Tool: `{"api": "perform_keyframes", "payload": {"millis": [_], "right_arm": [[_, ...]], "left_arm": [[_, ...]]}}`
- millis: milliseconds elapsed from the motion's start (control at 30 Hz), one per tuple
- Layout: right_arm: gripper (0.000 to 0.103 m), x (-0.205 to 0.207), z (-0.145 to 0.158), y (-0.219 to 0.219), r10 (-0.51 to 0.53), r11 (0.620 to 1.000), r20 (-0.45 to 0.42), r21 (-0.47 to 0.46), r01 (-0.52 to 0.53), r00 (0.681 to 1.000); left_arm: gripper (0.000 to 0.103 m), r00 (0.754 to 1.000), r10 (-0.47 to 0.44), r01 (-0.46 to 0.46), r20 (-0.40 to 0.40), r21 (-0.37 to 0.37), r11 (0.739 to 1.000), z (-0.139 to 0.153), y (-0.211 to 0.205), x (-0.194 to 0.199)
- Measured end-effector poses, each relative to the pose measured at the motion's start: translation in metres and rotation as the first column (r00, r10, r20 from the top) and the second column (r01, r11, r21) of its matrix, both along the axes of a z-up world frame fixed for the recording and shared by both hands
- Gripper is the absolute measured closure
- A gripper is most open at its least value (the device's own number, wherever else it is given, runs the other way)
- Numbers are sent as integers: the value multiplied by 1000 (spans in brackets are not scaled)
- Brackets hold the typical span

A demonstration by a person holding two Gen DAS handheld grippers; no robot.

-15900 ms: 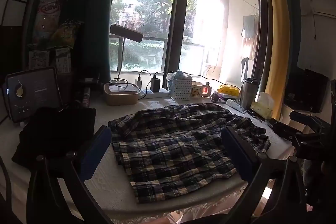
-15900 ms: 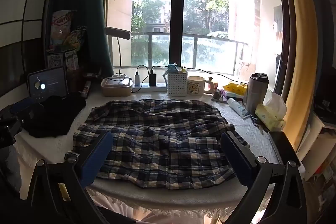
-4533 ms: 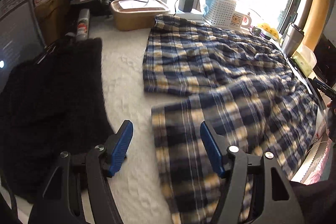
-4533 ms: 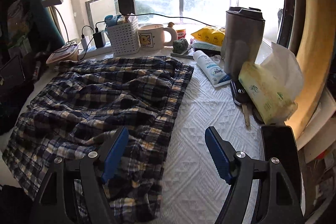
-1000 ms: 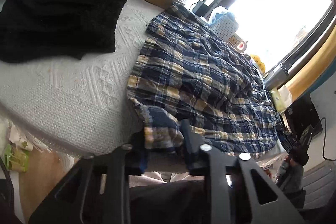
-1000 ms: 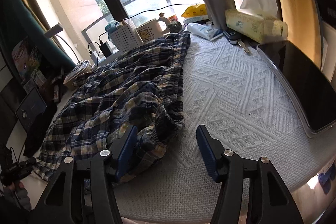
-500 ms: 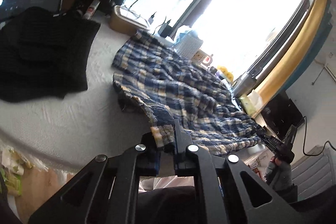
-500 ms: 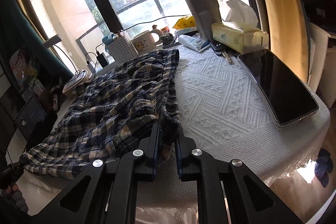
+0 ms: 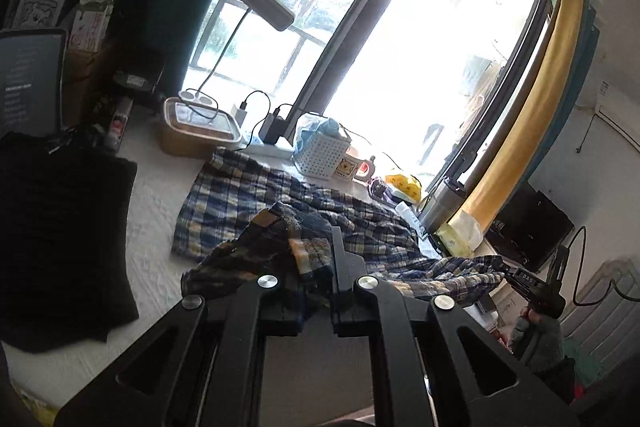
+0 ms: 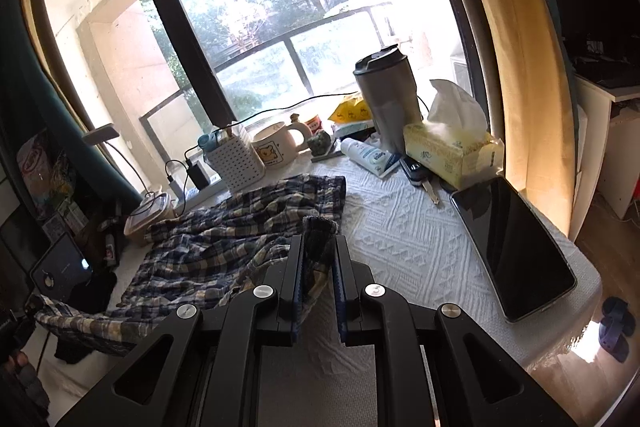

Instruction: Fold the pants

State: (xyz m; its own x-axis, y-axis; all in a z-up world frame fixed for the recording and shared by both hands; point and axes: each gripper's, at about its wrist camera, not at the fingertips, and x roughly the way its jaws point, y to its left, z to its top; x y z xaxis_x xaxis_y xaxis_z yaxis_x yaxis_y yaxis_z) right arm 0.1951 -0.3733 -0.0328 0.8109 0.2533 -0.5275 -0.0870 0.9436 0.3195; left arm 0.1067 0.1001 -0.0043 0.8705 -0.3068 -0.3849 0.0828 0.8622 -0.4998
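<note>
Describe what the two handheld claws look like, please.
Both match: the left claw and right claw have matte black angular linkage arms with triangular cutouts and round silver pivot bolts. The right claw's pads are blue. No cables show on either.

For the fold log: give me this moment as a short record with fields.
garment: plaid pants, near edge lifted, far part on the white table cover
left gripper: shut on the pants' near left corner
right gripper: shut on the near right corner
beside the pants: black cloth, dark tablet
stage: fold not yet laid
</note>
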Motion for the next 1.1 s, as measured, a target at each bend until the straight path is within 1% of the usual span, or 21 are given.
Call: {"api": "perform_keyframes", "payload": {"millis": [67, 167, 300, 400, 600, 700, 867, 1000, 1100], "right_arm": [[90, 11, 3, 1, -13, 1000, 0, 16, 13, 1000], [90, 29, 7, 3, -37, 999, 7, 35, 36, 999], [90, 55, 8, 4, -63, 996, 6, 60, 63, 998], [90, 76, 7, 6, -74, 995, 3, 68, 74, 997], [90, 119, 5, 11, -81, 994, -12, 66, 82, 997], [90, 142, 1, 14, -87, 994, -24, 62, 88, 996], [90, 184, -12, 20, -98, 994, -56, 41, 100, 994], [90, 219, -25, 27, -98, 995, -87, 22, 100, 991], [90, 243, -36, 31, -95, 995, -110, 7, 97, 989]], "left_arm": [[95, 1000, -3, 3, 13, 5, 1000, 4, 1, 16], [95, 1000, -4, 4, 12, -16, 1000, 6, 7, 42], [95, 1000, 0, 0, 0, -19, 1000, 6, 13, 71], [95, 1000, -2, 2, -16, -11, 1000, 2, 15, 93], [95, 998, -11, 9, -61, -29, 1000, -11, 24, 142], [95, 997, -16, 13, -78, -37, 999, -17, 28, 167], [95, 995, -14, 14, -99, -2, 1000, -26, 30, 212], [95, 991, -15, 16, -133, 12, 1000, -39, 35, 253], [95, 986, -4, 5, -167, 8, 1000, -54, 42, 280]]}}
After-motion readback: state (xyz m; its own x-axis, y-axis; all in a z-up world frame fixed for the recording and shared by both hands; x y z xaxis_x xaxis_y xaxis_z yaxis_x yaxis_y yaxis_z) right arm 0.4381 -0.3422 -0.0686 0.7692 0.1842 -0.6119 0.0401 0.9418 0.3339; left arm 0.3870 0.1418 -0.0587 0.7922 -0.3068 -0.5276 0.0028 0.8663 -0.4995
